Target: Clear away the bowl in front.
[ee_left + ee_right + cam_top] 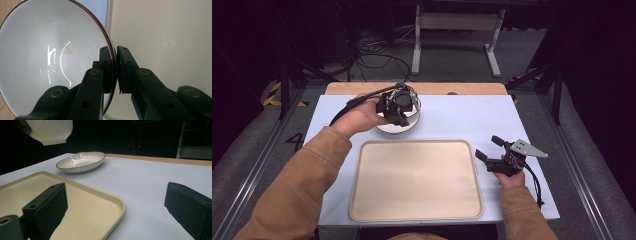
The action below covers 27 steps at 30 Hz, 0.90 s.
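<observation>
Your left gripper (398, 111) has its fingers (107, 65) pinched tight on the rim of a white bowl (50, 57), one finger inside and one outside. You hold the bowl up in the air at the far left of the tabletop (462, 120), over a white dish (81, 161) that sits there. The cream tray (417, 180) lies near you, in the middle. Your right gripper (494, 150) rests just to the right of the tray, its fingers (47, 207) wide apart with nothing between them
</observation>
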Motion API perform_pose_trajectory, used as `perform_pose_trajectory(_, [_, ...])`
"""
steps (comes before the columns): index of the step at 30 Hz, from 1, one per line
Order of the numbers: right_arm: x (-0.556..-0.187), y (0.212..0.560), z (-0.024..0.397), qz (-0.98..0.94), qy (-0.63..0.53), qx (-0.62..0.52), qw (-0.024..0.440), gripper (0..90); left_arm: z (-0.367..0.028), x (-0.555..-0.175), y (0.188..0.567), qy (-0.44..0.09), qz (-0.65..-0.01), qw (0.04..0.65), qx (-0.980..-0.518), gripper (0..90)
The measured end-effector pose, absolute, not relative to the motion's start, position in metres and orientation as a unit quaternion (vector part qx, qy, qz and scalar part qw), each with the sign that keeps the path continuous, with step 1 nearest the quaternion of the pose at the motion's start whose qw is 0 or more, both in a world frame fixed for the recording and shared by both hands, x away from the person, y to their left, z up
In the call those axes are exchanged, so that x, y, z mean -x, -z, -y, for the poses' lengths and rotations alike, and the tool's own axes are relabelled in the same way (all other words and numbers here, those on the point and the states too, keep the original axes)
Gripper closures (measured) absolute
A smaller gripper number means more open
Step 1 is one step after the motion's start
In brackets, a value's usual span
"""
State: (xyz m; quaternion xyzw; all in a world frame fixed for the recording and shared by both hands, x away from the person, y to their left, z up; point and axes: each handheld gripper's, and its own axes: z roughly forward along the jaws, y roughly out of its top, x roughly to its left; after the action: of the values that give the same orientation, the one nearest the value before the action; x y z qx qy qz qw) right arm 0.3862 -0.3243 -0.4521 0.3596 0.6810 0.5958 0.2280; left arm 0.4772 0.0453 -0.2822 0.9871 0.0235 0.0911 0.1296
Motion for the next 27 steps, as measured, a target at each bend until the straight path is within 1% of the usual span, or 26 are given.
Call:
perform_pose_trajectory(15, [-0.386, 0.452, 0.324, -0.682, -0.596, -0.359, 0.225, 5.0, -0.026, -0.416, 0.267, -0.092, 0.050, 0.125, -0.987, 83.0])
perform_pose_trajectory(20, [-0.386, 0.452, 0.324, -0.682, -0.596, -0.359, 0.225, 5.0, -0.023, -0.402, 0.265, -0.088, 0.070, 0.133, -0.985, 82.9])
perform_pose_trajectory(27, [-0.386, 0.453, 0.323, -0.682, -0.597, -0.359, 0.224, 5.0, -0.021, -0.390, 0.266, -0.084, 0.090, 0.126, -0.984, 82.8])
